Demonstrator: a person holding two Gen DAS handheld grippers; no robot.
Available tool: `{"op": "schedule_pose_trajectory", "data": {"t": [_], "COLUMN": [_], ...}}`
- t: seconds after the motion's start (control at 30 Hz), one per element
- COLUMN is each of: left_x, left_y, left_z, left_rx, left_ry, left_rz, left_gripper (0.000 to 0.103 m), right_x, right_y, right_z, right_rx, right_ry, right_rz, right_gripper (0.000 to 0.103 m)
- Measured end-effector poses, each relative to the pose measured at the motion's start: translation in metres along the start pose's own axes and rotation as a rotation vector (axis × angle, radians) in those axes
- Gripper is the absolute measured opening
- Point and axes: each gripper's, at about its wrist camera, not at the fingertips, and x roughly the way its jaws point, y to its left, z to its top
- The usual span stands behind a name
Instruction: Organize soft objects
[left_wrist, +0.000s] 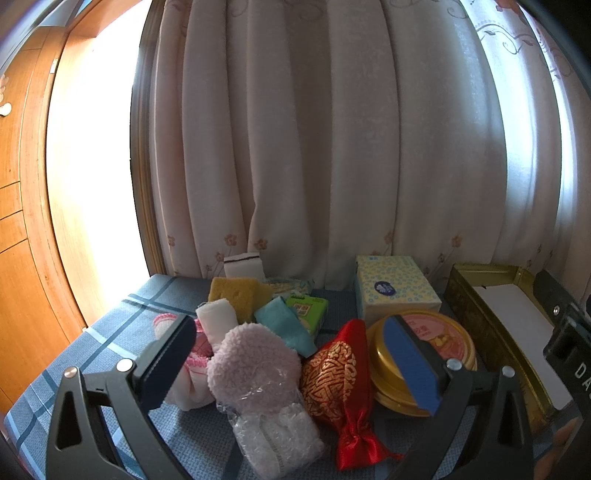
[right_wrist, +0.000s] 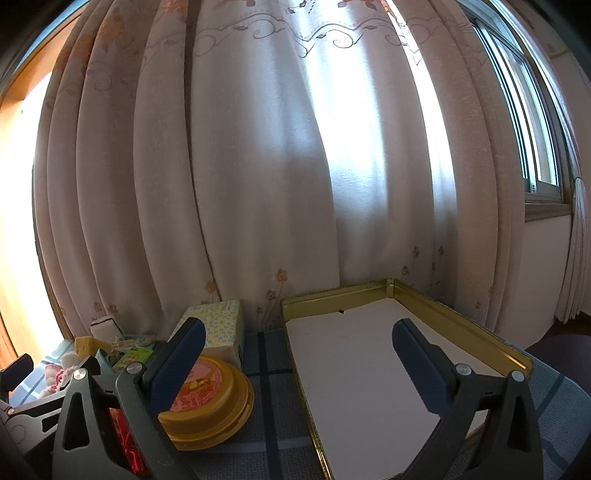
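Note:
My left gripper (left_wrist: 291, 354) is open and empty, held over a pile of soft things on the blue checked cloth. Between its fingers lie a fluffy lilac pouch in plastic (left_wrist: 255, 373) and a red satin pouch with gold pattern (left_wrist: 340, 376). Behind them are a white rolled cloth (left_wrist: 218, 317), a pink knitted item (left_wrist: 195, 350), a teal cloth (left_wrist: 284, 325), a yellow sponge (left_wrist: 236, 295) and a green tissue pack (left_wrist: 308, 308). My right gripper (right_wrist: 299, 358) is open and empty, held above the near end of the gold tin tray (right_wrist: 458, 321) lined with white paper.
A round gold tin with a pink lid (left_wrist: 424, 369) (right_wrist: 210, 395) sits between the pile and the tray. A tissue box (left_wrist: 395, 291) (right_wrist: 221, 325) and a white sponge (left_wrist: 243, 264) stand at the back by the curtain. The tray also shows at the right of the left wrist view (left_wrist: 476, 321).

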Motion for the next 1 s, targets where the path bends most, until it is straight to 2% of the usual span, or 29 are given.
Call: {"op": "schedule_pose_trajectory", "data": {"t": [0.2, 0.53, 0.77, 0.87, 0.93, 1.0], "left_x": [0.001, 0.012, 0.008, 0.007, 0.005, 0.005], "left_y": [-0.001, 0.018, 0.062, 0.088, 0.102, 0.113], "left_z": [0.001, -0.006, -0.016, -0.02, -0.024, -0.028], "left_rx": [-0.005, -0.058, -0.069, -0.087, -0.091, -0.081], "left_ry": [0.021, 0.106, 0.166, 0.188, 0.191, 0.199], "left_rz": [-0.005, -0.006, 0.045, 0.077, 0.104, 0.147], "left_gripper": [0.103, 0.103, 0.103, 0.102, 0.098, 0.097], "right_x": [0.0, 0.003, 0.001, -0.002, -0.003, -0.001], "right_y": [0.002, 0.01, 0.021, 0.027, 0.037, 0.051], "right_z": [0.0, -0.004, -0.008, -0.013, -0.018, -0.024], "right_rx": [-0.014, -0.048, -0.073, -0.048, -0.042, -0.07], "right_ry": [0.001, 0.022, 0.059, 0.113, 0.168, 0.237], "right_rz": [0.014, 0.055, 0.146, 0.225, 0.284, 0.328], "right_gripper": [0.102, 0.102, 0.102, 0.102, 0.095, 0.074]}}
